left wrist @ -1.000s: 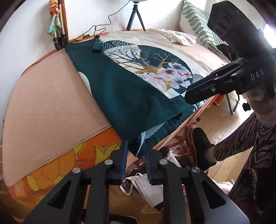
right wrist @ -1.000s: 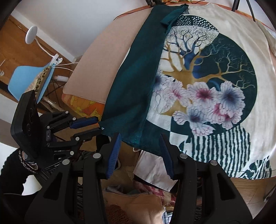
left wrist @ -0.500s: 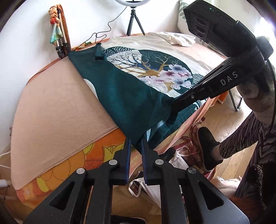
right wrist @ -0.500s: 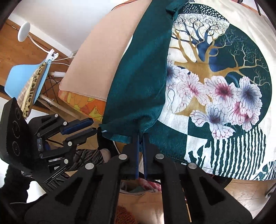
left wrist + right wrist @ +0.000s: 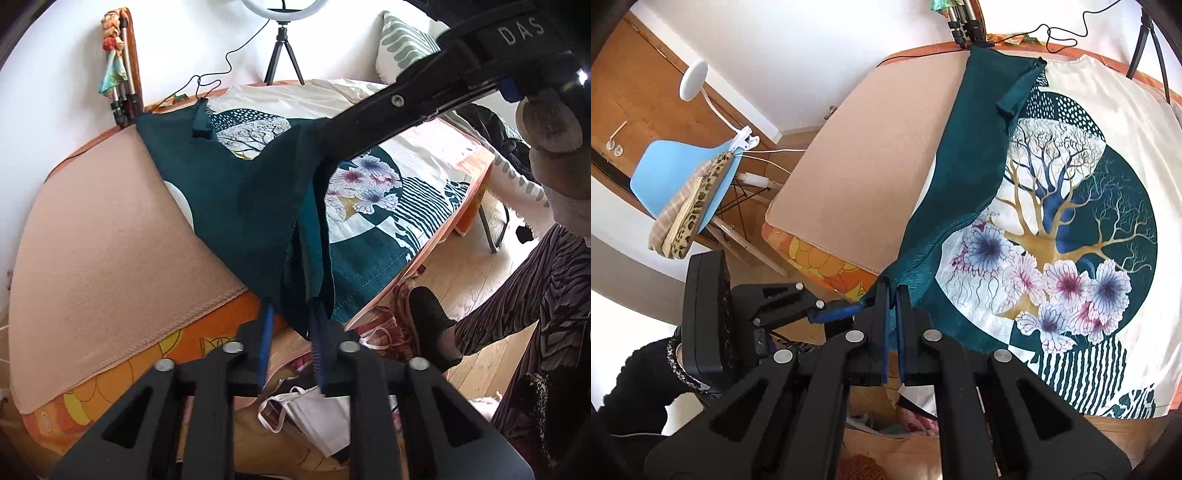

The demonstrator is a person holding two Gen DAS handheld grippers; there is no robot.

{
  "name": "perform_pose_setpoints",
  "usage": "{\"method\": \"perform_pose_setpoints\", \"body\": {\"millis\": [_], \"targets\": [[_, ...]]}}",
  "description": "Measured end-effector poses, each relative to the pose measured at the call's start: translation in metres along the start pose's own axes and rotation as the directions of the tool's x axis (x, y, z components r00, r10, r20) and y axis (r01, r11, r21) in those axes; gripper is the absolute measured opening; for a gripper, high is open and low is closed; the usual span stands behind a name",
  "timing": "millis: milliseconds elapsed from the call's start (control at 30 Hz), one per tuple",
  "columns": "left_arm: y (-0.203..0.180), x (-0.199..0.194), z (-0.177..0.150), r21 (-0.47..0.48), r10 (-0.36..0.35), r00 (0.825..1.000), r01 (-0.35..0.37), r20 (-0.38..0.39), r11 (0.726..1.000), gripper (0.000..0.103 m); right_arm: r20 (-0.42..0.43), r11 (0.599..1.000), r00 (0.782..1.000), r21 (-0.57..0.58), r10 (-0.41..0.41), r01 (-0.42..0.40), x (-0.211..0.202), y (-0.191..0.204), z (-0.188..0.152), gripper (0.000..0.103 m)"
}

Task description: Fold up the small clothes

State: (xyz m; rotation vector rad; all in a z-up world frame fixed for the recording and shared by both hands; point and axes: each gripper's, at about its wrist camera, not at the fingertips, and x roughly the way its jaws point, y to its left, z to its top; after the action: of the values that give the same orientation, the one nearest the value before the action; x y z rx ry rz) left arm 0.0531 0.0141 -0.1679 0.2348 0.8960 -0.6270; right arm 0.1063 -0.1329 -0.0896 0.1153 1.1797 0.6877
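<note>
A printed garment (image 5: 1071,229), cream with a tree and flowers and a dark teal side panel (image 5: 229,199), lies on the bed. Its teal left part is folded over the print. My right gripper (image 5: 893,291) is shut on the teal hem at the bed's near edge and lifts it; it shows in the left wrist view (image 5: 325,136) reaching in from the upper right. My left gripper (image 5: 290,317) stands with its jaws partly apart around the hanging teal hem; it shows in the right wrist view (image 5: 846,308) just left of the right one.
The bed has a peach blanket (image 5: 99,236) and an orange patterned sheet (image 5: 122,373). A ring light tripod (image 5: 282,55) and a pillow (image 5: 402,48) stand at the back. Bags and clothes (image 5: 306,410) lie on the wooden floor. A blue chair (image 5: 679,177) stands left.
My right gripper closed on the teal hem and lifted it up and over toward the print. My left gripper's jaws have opened wider than half a second ago, with the hem between them.
</note>
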Motion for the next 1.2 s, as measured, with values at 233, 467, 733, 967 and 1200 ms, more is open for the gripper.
{"method": "perform_pose_setpoints", "body": {"millis": [233,467,733,967,1200], "targets": [[0.015,-0.021,0.002,-0.037,-0.052,0.998,0.054,0.047,0.998,0.006,0.002,0.999,1.000,-0.043,-0.021,0.021,-0.011,0.008,0.008,0.004],[0.025,-0.021,0.013,-0.032,-0.045,0.997,0.047,0.062,0.998,0.036,-0.005,0.998,0.999,-0.051,-0.032,0.031,-0.010,0.006,0.009,0.004],[0.014,0.003,0.020,0.033,-0.112,0.993,0.111,0.031,0.993,0.028,-0.004,0.999,1.000,-0.040,-0.019,0.019,-0.009,0.006,0.010,0.004],[0.004,-0.007,0.003,0.028,-0.098,0.995,0.098,0.001,0.995,0.002,-0.010,0.999,1.000,-0.031,-0.021,0.021,-0.006,0.004,0.005,0.004],[-0.018,-0.014,-0.028,0.101,-0.001,0.999,0.007,-0.054,0.995,0.002,-0.060,0.999,0.998,0.024,-0.020,0.022,0.009,-0.022,-0.018,0.004]]}}
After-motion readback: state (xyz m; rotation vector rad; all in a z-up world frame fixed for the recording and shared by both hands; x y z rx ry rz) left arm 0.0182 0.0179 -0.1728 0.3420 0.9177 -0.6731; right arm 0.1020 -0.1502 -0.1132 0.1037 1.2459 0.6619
